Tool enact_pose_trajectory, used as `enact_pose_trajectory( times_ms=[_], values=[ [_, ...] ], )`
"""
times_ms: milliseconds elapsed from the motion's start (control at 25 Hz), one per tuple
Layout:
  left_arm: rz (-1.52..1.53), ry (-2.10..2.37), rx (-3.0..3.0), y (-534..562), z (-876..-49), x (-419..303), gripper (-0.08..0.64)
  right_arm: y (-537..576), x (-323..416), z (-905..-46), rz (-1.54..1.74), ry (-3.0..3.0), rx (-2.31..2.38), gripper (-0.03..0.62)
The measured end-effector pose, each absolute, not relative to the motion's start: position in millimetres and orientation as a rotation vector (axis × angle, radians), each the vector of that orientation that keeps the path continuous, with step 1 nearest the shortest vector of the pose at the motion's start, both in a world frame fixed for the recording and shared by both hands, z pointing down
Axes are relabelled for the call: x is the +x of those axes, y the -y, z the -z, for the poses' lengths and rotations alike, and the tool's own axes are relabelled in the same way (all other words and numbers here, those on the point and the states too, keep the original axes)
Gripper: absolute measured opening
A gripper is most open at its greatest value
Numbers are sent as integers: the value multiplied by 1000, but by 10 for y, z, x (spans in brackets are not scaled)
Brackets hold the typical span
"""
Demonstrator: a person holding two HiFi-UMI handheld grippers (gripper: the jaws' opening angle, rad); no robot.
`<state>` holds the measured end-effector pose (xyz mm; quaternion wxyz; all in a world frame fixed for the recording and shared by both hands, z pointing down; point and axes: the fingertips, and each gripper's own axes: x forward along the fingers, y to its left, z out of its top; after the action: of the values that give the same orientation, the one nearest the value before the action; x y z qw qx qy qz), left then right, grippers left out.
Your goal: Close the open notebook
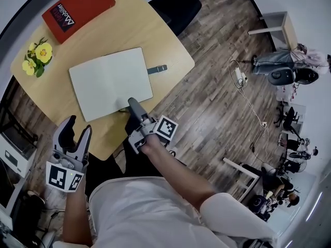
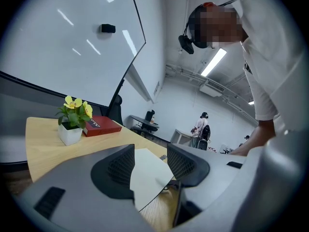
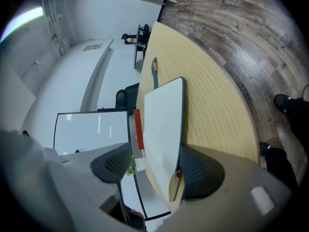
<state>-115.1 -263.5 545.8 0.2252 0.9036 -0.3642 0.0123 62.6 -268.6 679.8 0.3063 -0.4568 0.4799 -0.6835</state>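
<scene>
Right gripper view shows my right hand-held gripper (image 3: 154,167) standing wide, with the near edge of the notebook (image 3: 164,124) between its jaws but not pinched. The notebook lies mid-surface (image 1: 155,35), white page up, so I judge the closing hardly begun. My left hand-held gripper (image 1: 77,127) hangs near, wide and empty. White lettering on the far red book (image 1: 77,9) is unreadable.
</scene>
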Motion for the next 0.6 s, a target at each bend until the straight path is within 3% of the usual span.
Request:
enact_pose_trajectory(
  times_ms=[80,200,600],
  values=[
    [-30,1005,2492,2634,-5448,-1153,206,2680,626,-6817,1812,-1275,-1226,314],
    [-31,1005,2490,2621,-5449,-1156,206,2638,629,-6867,1818,-1303,-1253,213],
    [-19,1006,2484,2630,-5450,-1140,206,2580,638,-6924,1806,-1437,-1322,97]
  ],
)
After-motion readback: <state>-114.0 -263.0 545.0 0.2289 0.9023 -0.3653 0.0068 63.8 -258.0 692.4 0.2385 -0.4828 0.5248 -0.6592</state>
